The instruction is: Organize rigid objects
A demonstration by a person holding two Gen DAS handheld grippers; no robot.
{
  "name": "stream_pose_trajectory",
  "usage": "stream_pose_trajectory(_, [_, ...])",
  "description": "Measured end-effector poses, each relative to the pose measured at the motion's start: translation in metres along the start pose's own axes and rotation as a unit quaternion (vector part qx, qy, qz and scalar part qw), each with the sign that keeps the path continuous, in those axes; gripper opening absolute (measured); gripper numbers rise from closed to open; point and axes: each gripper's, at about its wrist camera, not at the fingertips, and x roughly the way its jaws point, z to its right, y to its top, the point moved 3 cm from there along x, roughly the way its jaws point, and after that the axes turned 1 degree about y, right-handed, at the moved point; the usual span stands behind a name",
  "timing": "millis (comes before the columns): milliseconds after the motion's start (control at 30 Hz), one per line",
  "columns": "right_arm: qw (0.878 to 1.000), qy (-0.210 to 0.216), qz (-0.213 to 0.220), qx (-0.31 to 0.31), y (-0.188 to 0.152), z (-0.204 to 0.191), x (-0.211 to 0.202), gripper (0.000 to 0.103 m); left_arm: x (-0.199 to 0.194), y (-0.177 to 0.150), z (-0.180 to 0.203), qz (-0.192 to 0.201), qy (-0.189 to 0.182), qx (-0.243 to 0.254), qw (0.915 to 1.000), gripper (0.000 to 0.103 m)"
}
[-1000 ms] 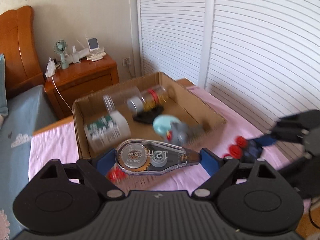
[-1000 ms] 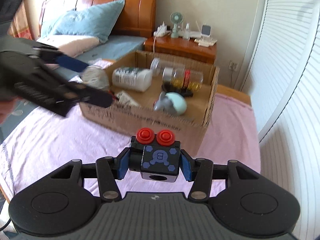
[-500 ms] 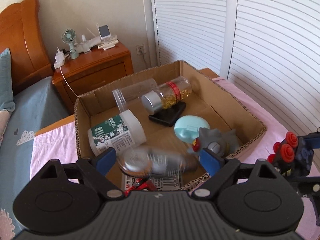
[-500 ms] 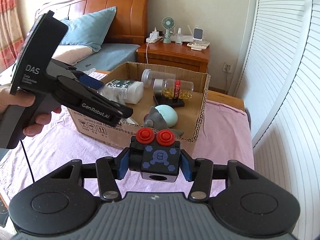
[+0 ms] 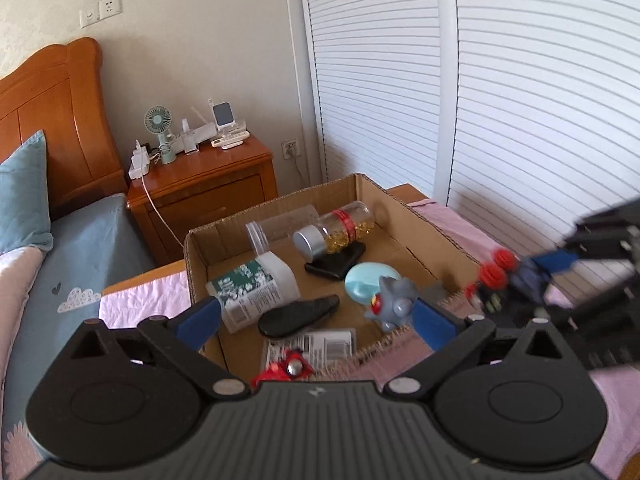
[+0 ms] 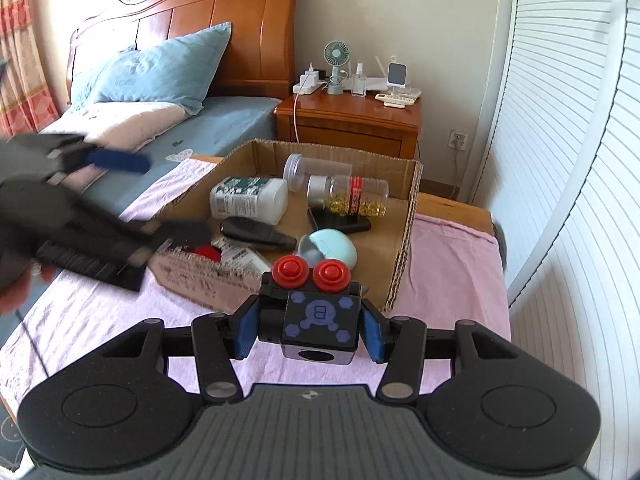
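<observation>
A cardboard box (image 5: 400, 200) (image 6: 406, 216) stands on the pink cloth. In it lie a white bottle (image 5: 256, 284), a capsule jar (image 5: 340, 228), a clear jar (image 5: 280, 224), a teal egg toy (image 5: 370, 282), a grey creature toy (image 5: 394, 304) and the dark correction tape (image 5: 298, 314) (image 6: 256, 234). My left gripper (image 5: 316, 320) is open and empty above the box's near edge. My right gripper (image 6: 306, 330) is shut on a black cube with two red buttons (image 6: 316, 312), just before the box's near right corner.
A wooden nightstand (image 5: 208, 188) with a fan and chargers stands behind the box. A bed with a blue pillow (image 6: 160, 68) lies to the left. White louvred doors (image 5: 500, 100) close the right side.
My left gripper let go of the correction tape, which now lies in the box, and pulled back and up. My right gripper moved closer to the box with the cube.
</observation>
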Motion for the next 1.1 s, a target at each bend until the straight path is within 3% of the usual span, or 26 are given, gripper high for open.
stream_pose_trajectory(267, [1.000, -0.012, 0.001, 0.008, 0.041, 0.011, 0.026, 0.057, -0.029, -0.026, 0.001, 0.023, 0.003, -0.035, 0.9991, 0.102])
stream_pose_trajectory(600, [0.996, -0.054, -0.049, 0.053, 0.066, 0.037, 0.097, 0.058, -0.041, -0.041, 0.001, 0.024, 0.008, -0.044, 0.9987, 0.102])
stream_pose_trajectory(667, [0.995, -0.057, -0.053, 0.061, 0.065, 0.039, 0.099, 0.084, -0.039, -0.043, -0.002, 0.014, 0.008, -0.054, 0.9984, 0.102])
stream_pose_trajectory(767, [0.995, -0.055, -0.035, 0.069, 0.063, 0.041, 0.086, 0.102, -0.037, -0.044, -0.008, 0.000, 0.010, -0.076, 0.9971, 0.102])
stream_pose_trajectory(933, [0.995, -0.061, -0.033, 0.074, 0.058, 0.033, 0.054, 0.103, -0.040, -0.041, -0.013, 0.001, 0.033, -0.092, 0.9952, 0.102])
stream_pose_trajectory(1100, [0.992, -0.106, -0.043, 0.059, 0.038, 0.009, 0.019, 0.103, -0.046, -0.036, -0.012, -0.007, 0.059, -0.106, 0.9926, 0.102])
